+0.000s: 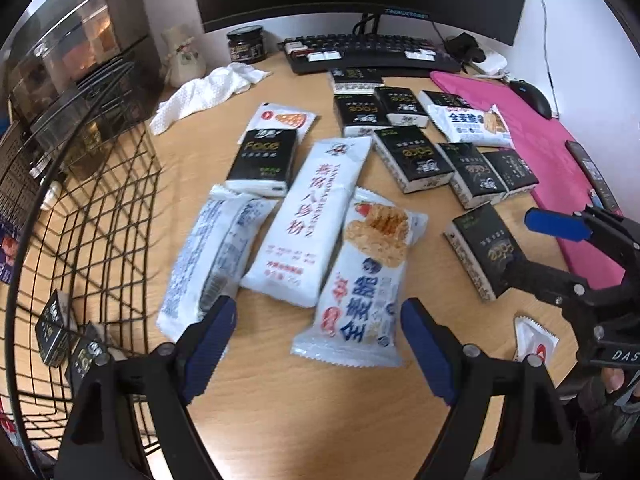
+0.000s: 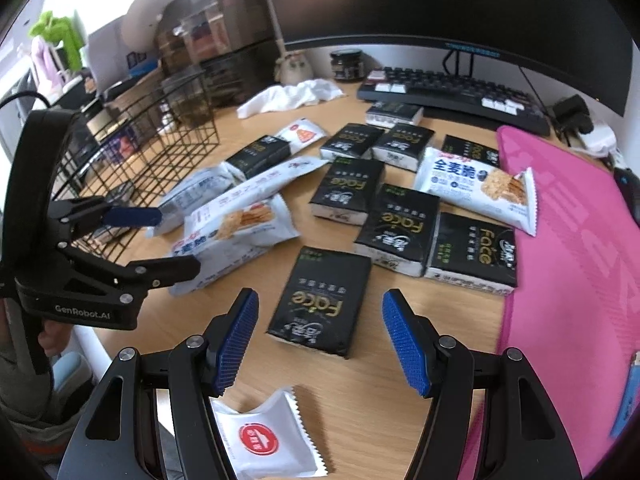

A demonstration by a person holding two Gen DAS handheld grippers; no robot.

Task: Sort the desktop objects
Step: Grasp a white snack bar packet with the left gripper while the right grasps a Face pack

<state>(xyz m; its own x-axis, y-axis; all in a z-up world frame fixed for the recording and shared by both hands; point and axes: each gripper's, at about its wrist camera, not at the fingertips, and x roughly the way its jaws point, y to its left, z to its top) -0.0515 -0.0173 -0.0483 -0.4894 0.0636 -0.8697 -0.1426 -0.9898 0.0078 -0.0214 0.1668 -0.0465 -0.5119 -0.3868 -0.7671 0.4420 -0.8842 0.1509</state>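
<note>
Both tools agape, seemingly above snack packets (image 1: 352, 280).

Nine black tissue packs (image 2: 320, 304) lay on the desk (image 2: 360, 392), mostly between twelve and three o'clock. At least two more sat in the wire basket (image 1: 120, 200) at nine o'clock. There were six white snack packets (image 1: 308, 220): four large, two small.

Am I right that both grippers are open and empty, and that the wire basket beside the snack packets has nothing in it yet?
Not quite: the wire basket is not empty. The left wrist view shows black tissue packs already lying in it. The rest holds: the left gripper and right gripper are both open and empty.
</note>
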